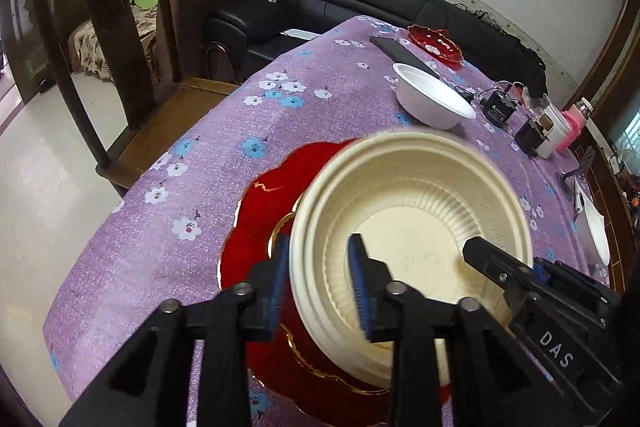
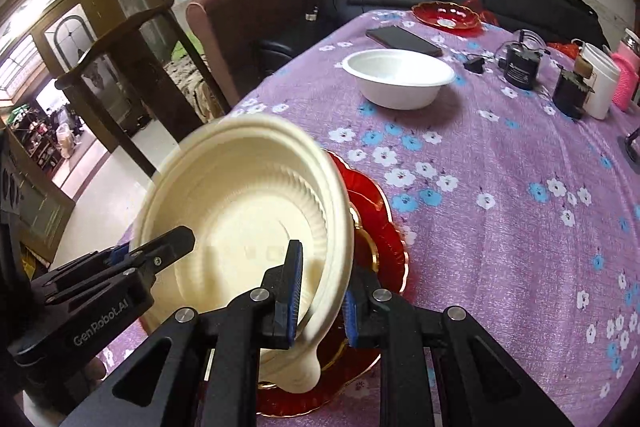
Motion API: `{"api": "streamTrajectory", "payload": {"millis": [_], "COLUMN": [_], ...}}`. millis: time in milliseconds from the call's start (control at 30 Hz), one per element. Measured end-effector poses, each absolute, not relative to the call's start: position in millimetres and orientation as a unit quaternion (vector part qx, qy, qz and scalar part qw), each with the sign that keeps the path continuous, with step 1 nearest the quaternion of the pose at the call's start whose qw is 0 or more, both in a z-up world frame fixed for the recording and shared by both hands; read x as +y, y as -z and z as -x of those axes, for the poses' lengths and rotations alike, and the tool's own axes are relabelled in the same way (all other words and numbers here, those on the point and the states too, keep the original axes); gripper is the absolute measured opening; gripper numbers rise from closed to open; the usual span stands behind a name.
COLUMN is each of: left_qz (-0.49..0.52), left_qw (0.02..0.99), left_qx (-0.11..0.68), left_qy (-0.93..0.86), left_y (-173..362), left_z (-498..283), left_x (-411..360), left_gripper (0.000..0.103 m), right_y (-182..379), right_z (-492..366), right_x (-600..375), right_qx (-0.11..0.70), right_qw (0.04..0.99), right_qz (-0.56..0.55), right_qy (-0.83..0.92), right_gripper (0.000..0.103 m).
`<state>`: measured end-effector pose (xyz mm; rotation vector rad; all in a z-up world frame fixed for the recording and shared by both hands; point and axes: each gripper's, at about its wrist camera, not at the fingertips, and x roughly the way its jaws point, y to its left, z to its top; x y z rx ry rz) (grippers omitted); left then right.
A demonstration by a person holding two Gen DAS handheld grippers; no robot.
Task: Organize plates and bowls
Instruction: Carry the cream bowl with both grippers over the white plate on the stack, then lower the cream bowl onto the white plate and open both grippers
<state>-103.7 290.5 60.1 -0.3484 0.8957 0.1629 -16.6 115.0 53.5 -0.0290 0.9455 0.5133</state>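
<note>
While both angle downward, each claw [image 1: 320,287] [image 2: 322,301] straddles the cream bowl's [image 1: 404,223] rim.

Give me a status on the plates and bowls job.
Done: little that shows; no stack is finished. In hand: the cream bowl is tilted over the big red plate, with the right gripper shut on its rim and the left gripper astride the opposite rim, its jaws seemingly loose. Left: the white bowl and the small red dish sit apart farther up the table.
</note>
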Motion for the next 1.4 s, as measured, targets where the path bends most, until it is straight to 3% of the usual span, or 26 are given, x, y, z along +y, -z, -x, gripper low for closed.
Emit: {"api": "streamTrajectory", "payload": {"millis": [167, 233, 333, 400, 567, 633, 700, 767, 1400], "left_qz": [0.182, 0.189, 0.198, 0.2, 0.216, 0.214, 0.207, 0.195, 0.122], "left_qw": [0.887, 0.888, 0.892, 0.896, 0.904, 0.909, 0.916, 0.923, 0.93], "left_qx": [0.417, 0.411, 0.396, 0.386, 0.358, 0.348, 0.334, 0.321, 0.346], "left_qy": [-0.078, -0.081, -0.087, -0.089, -0.086, -0.084, -0.082, -0.086, -0.034], "left_y": [-64.9, -67.2, -73.1, -78.2, -90.5, -96.7, -103.3, -108.0, -122.4], "left_z": [110.6, 113.9, 122.1, 126.5, 137.1, 142.8, 148.7, 150.7, 144.7], "left_x": [297.0, 300.2, 303.8, 304.4, 304.0, 300.7, 294.7, 287.4, 219.8], "left_gripper": [0.042, 0.049, 0.053, 0.054, 0.054, 0.061, 0.07, 0.073, 0.074], "right_y": [-50.6, -51.7, -57.4, -63.7, -86.3, -98.9, -107.3, -111.1, -112.7], "right_z": [16.6, 19.8, 25.5, 28.5, 42.3, 53.4, 64.7, 75.1, 96.3], "right_x": [119.7, 121.6, 122.3, 119.8, 103.5, 91.1, 79.7, 67.3, -15.3], "right_qx": [0.45, 0.441, 0.42, 0.4, 0.348, 0.322, 0.299, 0.276, 0.272], "right_qw": [0.862, 0.869, 0.881, 0.891, 0.917, 0.928, 0.937, 0.945, 0.95], "right_qz": [0.033, 0.04, 0.046, 0.044, 0.034, 0.018, 0.003, -0.01, -0.048], "right_qy": [-0.23, -0.221, -0.214, -0.211, -0.19, -0.185, -0.18, -0.174, -0.143], "right_gripper": [0.019, 0.02, 0.034, 0.053, 0.057, 0.057, 0.067, 0.075, 0.076]}}
